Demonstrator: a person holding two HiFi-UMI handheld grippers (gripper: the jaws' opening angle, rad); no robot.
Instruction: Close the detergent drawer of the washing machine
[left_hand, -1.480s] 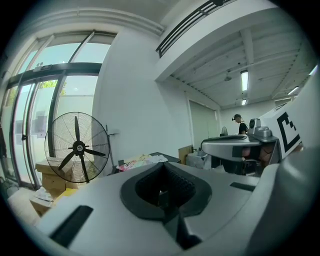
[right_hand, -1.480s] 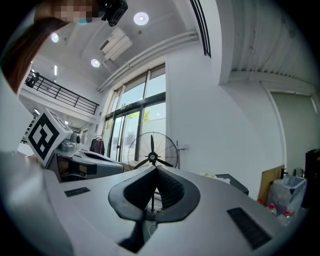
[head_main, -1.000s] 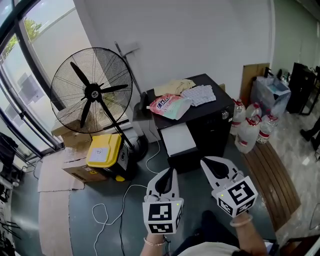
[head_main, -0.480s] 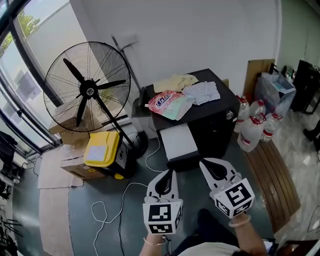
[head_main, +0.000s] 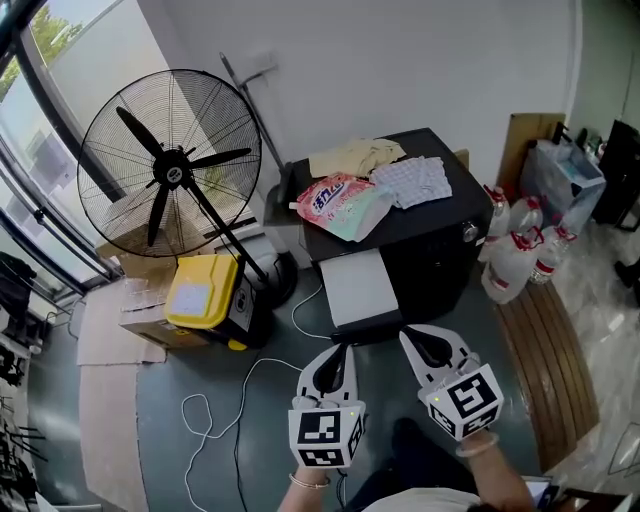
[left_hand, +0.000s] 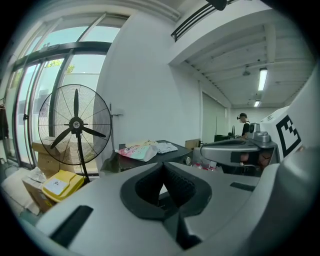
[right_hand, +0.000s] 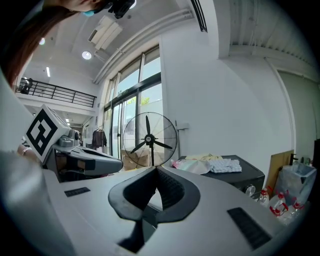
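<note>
Since the left gripper (head_main: 339, 351) and right gripper (head_main: 413, 336) are squeezed together, empty, just push.
The white drawer (head_main: 357, 287) looks stiff and light; press its front edge.

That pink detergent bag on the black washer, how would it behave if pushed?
The detergent bag is a slumped soft pouch, so it would probably crumple rather than slide stiffly. Lying flat on the washing machine, it seems unlikely to roll.
</note>
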